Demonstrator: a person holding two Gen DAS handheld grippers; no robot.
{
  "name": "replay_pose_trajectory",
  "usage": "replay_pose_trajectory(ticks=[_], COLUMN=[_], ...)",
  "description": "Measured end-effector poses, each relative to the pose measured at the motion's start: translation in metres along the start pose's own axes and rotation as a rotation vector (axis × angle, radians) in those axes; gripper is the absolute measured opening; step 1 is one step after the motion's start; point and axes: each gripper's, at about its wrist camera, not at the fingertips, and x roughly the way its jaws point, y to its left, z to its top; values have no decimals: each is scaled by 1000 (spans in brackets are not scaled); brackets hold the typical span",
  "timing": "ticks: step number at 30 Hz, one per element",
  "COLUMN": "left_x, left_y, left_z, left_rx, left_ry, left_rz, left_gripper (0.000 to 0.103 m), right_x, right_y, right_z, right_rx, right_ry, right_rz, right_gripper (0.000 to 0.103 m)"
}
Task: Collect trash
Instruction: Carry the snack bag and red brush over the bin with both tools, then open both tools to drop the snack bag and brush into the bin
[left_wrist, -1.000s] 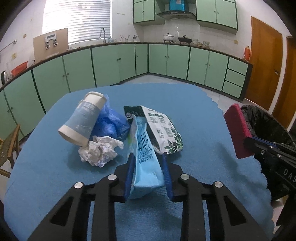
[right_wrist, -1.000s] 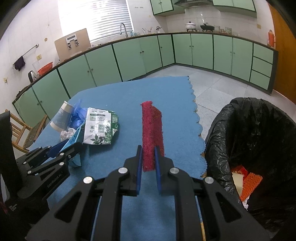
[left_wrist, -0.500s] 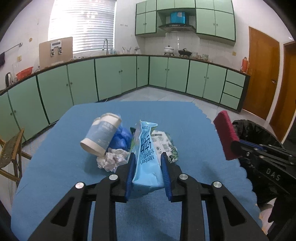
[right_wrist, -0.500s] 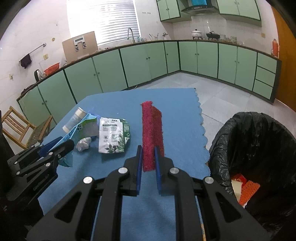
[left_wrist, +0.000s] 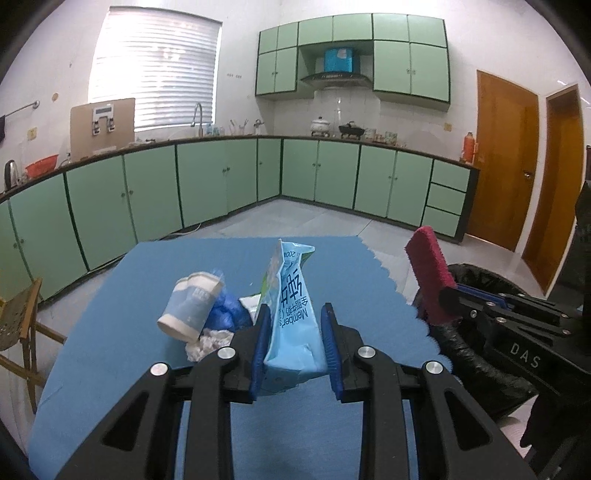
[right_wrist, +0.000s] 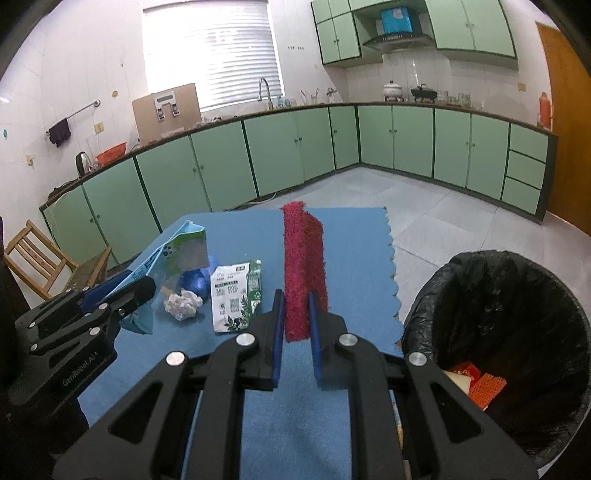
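Observation:
My left gripper (left_wrist: 294, 332) is shut on a light blue milk carton (left_wrist: 291, 314), held up above the blue table mat (left_wrist: 155, 280). My right gripper (right_wrist: 295, 317) is shut on a red scouring pad (right_wrist: 303, 266) that stands upright between its fingers. The left gripper (right_wrist: 122, 295) with the carton (right_wrist: 184, 251) shows at the left of the right wrist view. On the mat lie a paper cup (left_wrist: 192, 308), a blue plastic bag (left_wrist: 227, 314), a crumpled tissue (right_wrist: 183, 304) and a white-and-green packet (right_wrist: 236, 295). A bin with a black liner (right_wrist: 517, 295) stands to the right.
The bin holds red and orange scraps (right_wrist: 476, 380). A wooden chair (right_wrist: 40, 258) stands left of the table. Green cabinets (left_wrist: 207, 184) run along the far walls, and brown doors (left_wrist: 506, 158) are at the right. The mat's scalloped right edge (right_wrist: 393, 266) borders bare floor.
Both grippers have risen with their loads. The milk carton came up off the mat, away from the packet. The trash pile now looks lower and farther off in both views.

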Motion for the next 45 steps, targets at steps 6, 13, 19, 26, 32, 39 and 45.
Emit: replay_pose_trajectory(ticks=[6,13,19,26,32,39,45], left_x=[-10,-13,-6,7,20,42,67], left_y=[-16,-39,-57,-93,-135,-187,-229], left_z=[6,15,21,31,42,48,50], left_rx=[17,38,49,76,105,126,158], left_ry=[-28,-49,-48,-51,-55,-35,-14], left_rz=[-32,-78,-120,-196,-277,-371,-408], left_gripper=[28,28,28,28,28,28,28], right_x=[-20,-41,-58,-78,-92,-103,-104], right_y=[-5,-20,-41,-77,-116,-171,-211], right_z=[2,3,5,4,3,-5,-15], right_rx=[2,20,37,67,98,164,195], right_ry=[-35,-66,-90,-107,-124,-122,-104], right_rz=[-16,-51,-94,-167,-240,-304,-352], right_gripper=[12,12,12,12,12,12,12])
